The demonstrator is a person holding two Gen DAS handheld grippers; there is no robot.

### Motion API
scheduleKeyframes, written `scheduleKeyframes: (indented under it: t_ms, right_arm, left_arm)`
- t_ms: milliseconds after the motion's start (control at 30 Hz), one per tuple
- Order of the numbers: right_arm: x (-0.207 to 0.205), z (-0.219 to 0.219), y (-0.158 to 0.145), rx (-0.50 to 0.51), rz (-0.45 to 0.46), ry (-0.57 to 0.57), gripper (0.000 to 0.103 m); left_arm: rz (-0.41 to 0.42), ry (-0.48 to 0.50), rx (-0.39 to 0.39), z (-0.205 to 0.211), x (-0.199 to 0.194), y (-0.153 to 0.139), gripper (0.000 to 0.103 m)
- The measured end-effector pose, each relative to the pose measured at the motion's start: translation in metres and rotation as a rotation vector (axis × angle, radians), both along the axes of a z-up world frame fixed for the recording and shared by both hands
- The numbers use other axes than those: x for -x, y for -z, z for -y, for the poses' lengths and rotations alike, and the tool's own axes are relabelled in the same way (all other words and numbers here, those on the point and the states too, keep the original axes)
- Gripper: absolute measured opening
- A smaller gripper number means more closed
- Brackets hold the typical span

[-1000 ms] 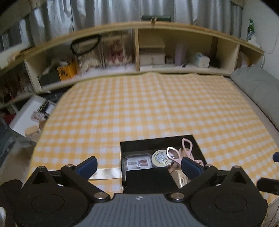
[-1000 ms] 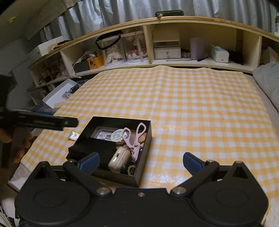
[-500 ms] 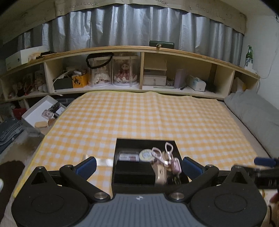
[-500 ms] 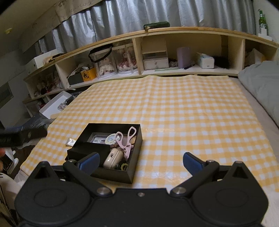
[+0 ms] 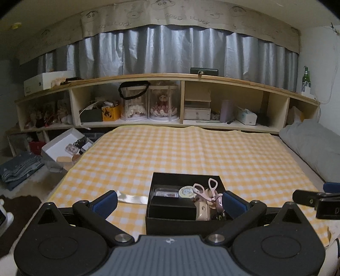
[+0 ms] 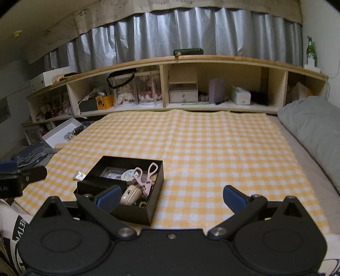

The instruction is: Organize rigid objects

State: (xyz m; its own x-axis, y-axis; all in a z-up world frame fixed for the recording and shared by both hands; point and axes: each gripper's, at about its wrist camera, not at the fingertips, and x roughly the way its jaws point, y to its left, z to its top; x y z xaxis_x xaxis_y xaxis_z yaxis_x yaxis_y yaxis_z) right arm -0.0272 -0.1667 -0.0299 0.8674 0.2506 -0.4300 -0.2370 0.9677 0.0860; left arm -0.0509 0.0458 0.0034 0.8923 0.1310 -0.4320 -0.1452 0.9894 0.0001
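Left wrist view: one black box, one pink curler; both grippers' fingers spread, empty.

this is a bedroom in a home. a bed covered with a yellow checked cloth fills the middle, with a grey pillow at its right edge. behind it runs a low wooden shelf holding dolls in clear cases, a tissue box and small drawers. silver-grey curtains hang above, under a hand-drawn paper banner.
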Motion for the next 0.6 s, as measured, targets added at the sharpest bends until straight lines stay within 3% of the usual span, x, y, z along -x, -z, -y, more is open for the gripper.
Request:
scheduleKeyframes:
  t_ms: [233,600]
  right_arm:
    - [0.0061,-0.0008,0.0005,-0.002,0.019,0.006,0.103]
    - [0.0053,-0.0021,0.0012,0.006,0.018,0.029,0.103]
  left_arm:
    - [0.004,-0.02,-0.048,0.0071,0.0027,0.0041,0.103]
    - [-0.002,-0.031,-0.053,0.0081,0.0037,0.0063,0.103]
